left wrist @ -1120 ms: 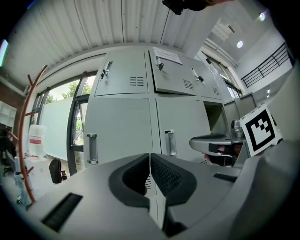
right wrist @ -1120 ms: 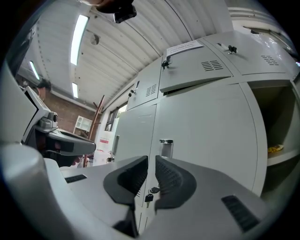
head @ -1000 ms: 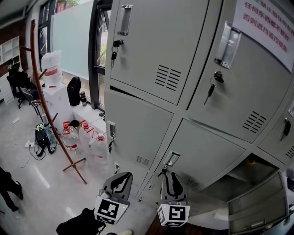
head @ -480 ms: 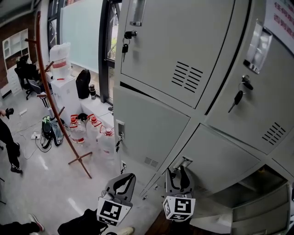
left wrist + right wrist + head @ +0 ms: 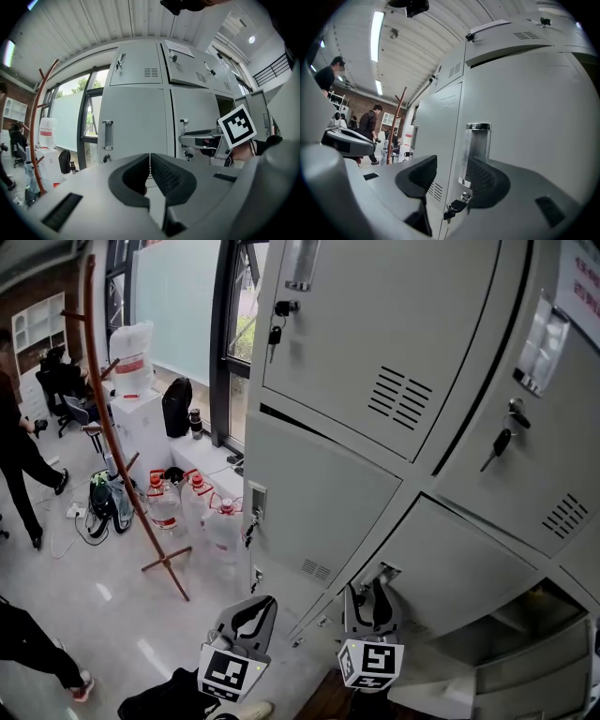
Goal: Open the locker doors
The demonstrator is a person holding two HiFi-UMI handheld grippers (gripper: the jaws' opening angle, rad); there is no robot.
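Grey grippers bear black-white marker cubes.

Pale grey lockers; reddish-brown coat stand; bottles perhaps red-capped.

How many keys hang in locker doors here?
4: upper-left door key, upper-right door key, middle-left door key, lower door key by the right gripper; others may be hidden.

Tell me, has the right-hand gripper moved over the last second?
Yes. The right gripper has moved up the locker door, closer to its metal handle, which now stands between its open jaws.
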